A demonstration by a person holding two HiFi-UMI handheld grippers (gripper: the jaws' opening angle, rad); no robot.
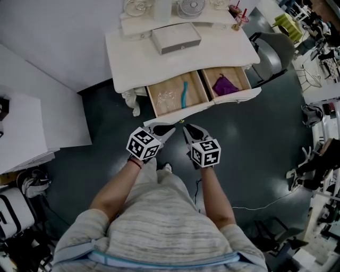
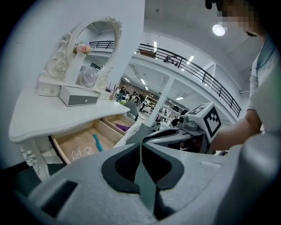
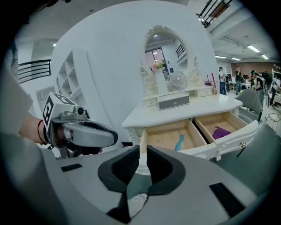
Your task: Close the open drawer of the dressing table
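The white dressing table (image 1: 138, 58) has its wide drawer (image 1: 234, 99) pulled out. The drawer's left compartment holds a teal stick (image 1: 184, 93) and clear plastic; a purple cloth (image 1: 226, 85) lies in the right one. Both grippers hang side by side just in front of the drawer's white front panel, not touching it. My left gripper (image 1: 170, 128) is shut and empty, its pads (image 2: 137, 151) meeting in a line. My right gripper (image 1: 186, 127) is also shut with nothing held. The drawer front (image 3: 228, 140) lies beyond the right jaws, and the left jaws point toward the drawer's edge (image 2: 127, 134).
A grey box (image 1: 176, 38), a small fan (image 1: 190, 6) and an oval mirror (image 2: 94, 48) stand on the table top. A grey chair (image 1: 271, 53) sits to the table's right. A white cabinet (image 1: 32, 122) stands at left. Dark floor lies under the grippers.
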